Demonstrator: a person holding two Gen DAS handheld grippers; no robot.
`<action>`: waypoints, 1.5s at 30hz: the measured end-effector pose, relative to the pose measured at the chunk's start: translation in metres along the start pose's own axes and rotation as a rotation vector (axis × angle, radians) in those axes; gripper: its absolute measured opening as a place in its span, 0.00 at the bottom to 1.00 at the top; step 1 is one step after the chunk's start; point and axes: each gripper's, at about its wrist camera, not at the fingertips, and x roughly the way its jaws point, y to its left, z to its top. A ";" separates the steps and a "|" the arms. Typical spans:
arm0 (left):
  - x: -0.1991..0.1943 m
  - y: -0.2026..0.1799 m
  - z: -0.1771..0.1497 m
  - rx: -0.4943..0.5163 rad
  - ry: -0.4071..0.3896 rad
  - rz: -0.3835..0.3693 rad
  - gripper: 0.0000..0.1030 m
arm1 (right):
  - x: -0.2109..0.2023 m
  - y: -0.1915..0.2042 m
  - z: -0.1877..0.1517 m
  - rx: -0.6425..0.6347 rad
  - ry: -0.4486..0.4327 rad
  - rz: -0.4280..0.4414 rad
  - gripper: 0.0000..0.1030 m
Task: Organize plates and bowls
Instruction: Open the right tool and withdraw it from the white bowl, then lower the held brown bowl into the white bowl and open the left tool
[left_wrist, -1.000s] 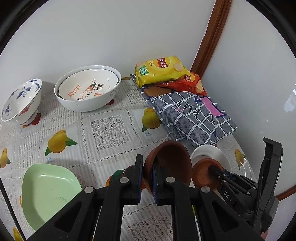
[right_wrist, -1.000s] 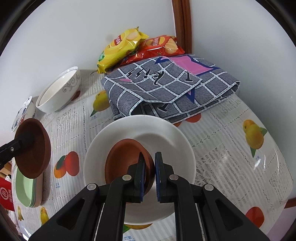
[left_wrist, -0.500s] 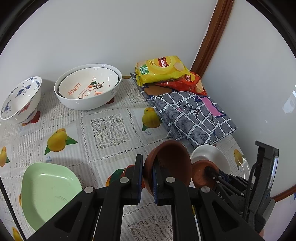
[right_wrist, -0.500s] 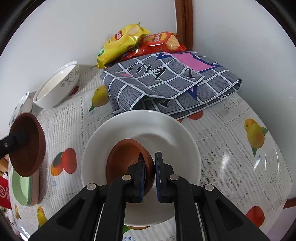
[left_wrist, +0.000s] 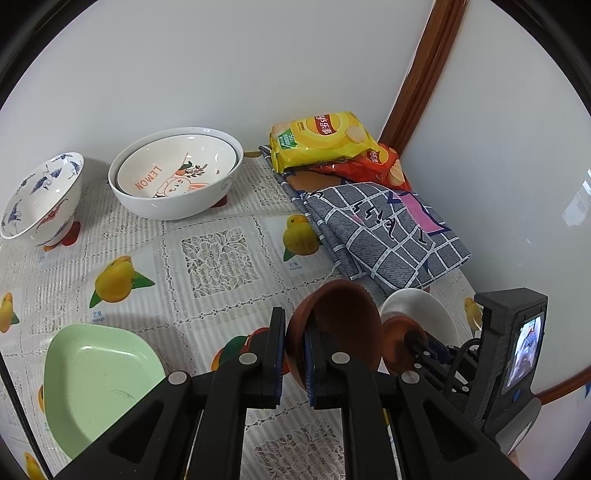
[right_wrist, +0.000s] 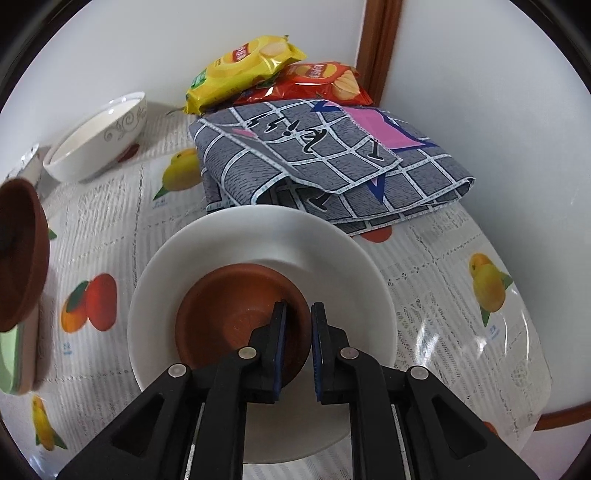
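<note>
My left gripper is shut on the rim of a brown bowl, held tilted above the tablecloth; this bowl also shows at the left edge of the right wrist view. My right gripper straddles the rim of a second brown bowl, which rests in a white plate; its jaws stand slightly apart around the rim. In the left wrist view that bowl and the white plate lie just right of my held bowl.
A green plate lies front left. A white bowl with a lemon bowl nested inside and a blue-patterned bowl stand at the back. A folded grey cloth and chip bags fill the corner.
The right gripper's jaws have opened a little around the brown bowl's rim, and the bowl now sits in the white plate. The left gripper keeps its bowl held, nearly still.
</note>
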 end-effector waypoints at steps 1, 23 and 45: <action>0.000 0.000 0.000 0.000 0.000 0.001 0.09 | 0.000 0.000 0.000 -0.001 0.000 -0.001 0.12; 0.001 -0.003 -0.002 0.010 -0.010 -0.009 0.09 | -0.031 -0.008 -0.004 -0.001 -0.081 0.040 0.37; 0.026 -0.080 -0.010 0.093 0.038 -0.038 0.09 | -0.052 -0.141 -0.016 0.359 -0.166 0.048 0.42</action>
